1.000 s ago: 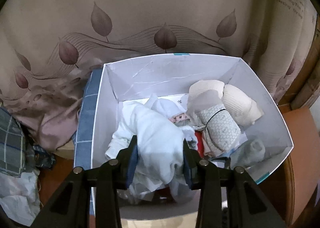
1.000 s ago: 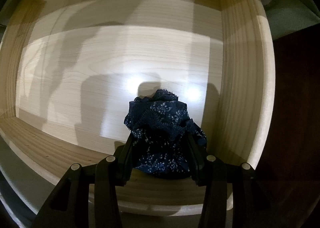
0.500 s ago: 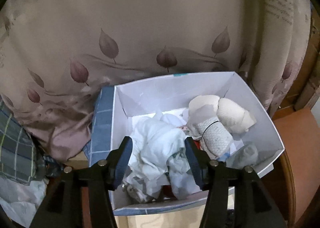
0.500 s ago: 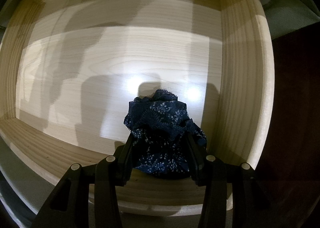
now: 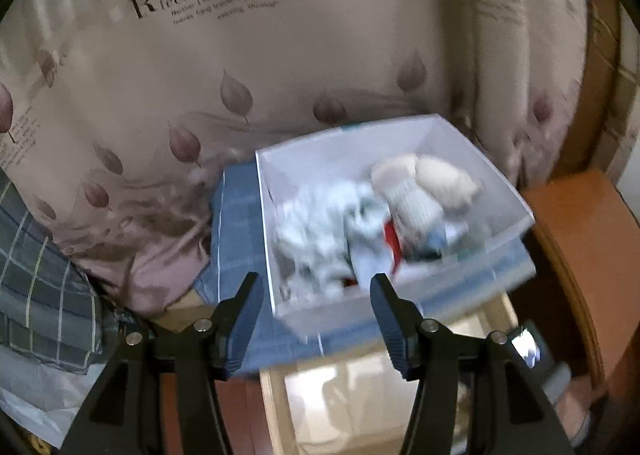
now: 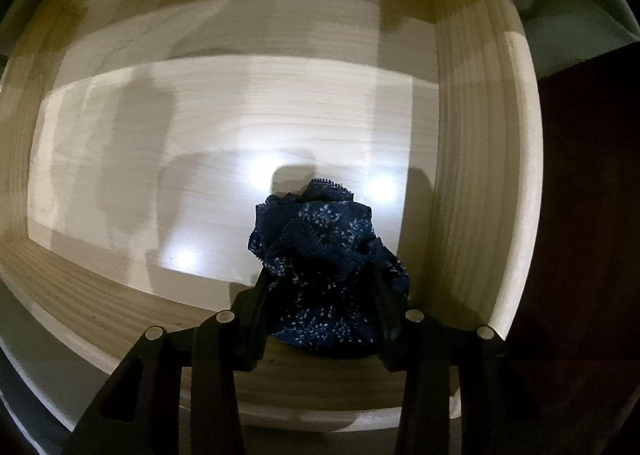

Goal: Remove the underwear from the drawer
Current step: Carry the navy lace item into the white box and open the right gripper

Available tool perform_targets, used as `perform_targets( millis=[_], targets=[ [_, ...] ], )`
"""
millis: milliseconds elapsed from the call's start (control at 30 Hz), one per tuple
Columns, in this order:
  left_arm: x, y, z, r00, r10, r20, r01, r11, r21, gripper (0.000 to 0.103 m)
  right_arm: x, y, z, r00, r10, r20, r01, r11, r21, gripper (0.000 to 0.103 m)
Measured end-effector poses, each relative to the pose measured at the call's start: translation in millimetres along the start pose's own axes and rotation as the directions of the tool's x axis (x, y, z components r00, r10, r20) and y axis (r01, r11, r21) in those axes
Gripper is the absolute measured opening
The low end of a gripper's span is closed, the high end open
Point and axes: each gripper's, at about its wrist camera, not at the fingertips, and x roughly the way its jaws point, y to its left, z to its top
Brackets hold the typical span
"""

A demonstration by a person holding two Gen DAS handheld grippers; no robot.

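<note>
The left tongs (image 5: 316, 301) hang spread and empty, just near of the white cardboard box (image 5: 460, 143) heaped with pale garments. The right tongs (image 6: 320, 287) pinch the navy lace-trimmed floral underwear (image 6: 324, 255) above the pale wooden drawer (image 6: 480, 175). Loose folds dangle near the drawer's front wall; they could snag there and slip free.

Blur and hidden parts

The clothes (image 5: 352, 231) in the white box (image 5: 460, 147) are motion-smeared, individual pieces unreadable. The navy underwear (image 6: 324, 267) hides the right gripper's (image 6: 320, 295) inner pads.
</note>
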Motion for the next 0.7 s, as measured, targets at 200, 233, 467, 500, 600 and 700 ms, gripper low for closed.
perform_targets(
  millis=[200,233,467,500,600,700],
  targets=[
    [0.7,-0.1,-57.4,0.999,-0.006,-0.054,0.003,0.999,-0.039,0.057,-7.2,2.9,-1.6,0.999,-0.007,0.048,0.007,1.000,-0.003,0.027],
    [4.5,0.5,-69.0,0.998,0.006,-0.068,-0.009,0.999,-0.050,0.057,-9.5,2.5,-2.4,0.998,-0.003,0.062,0.003,1.000,-0.001,0.025],
    [29.8,7.3,-125.0,0.990,0.050,-0.134,-0.073,0.982,-0.172,0.057,-26.1,2.0,-9.8,0.985,0.050,0.165,-0.051,0.999,0.000,0.017],
    [33.3,6.9,-132.8,0.989,0.061,-0.138,-0.086,0.979,-0.184,0.057,-29.1,1.4,-11.2,0.981,0.061,0.183,-0.062,0.998,0.000,0.016],
    [41.3,5.1,-149.3,0.985,0.086,-0.148,-0.116,0.971,-0.208,0.057,-36.0,-0.2,-14.6,0.971,0.084,0.225,-0.085,0.996,-0.002,0.015],
    [48.6,0.1,-163.2,0.983,0.101,-0.155,-0.135,0.965,-0.225,0.057,-42.5,-5.3,-19.6,0.958,0.105,0.266,-0.107,0.994,-0.008,0.015]
  ],
)
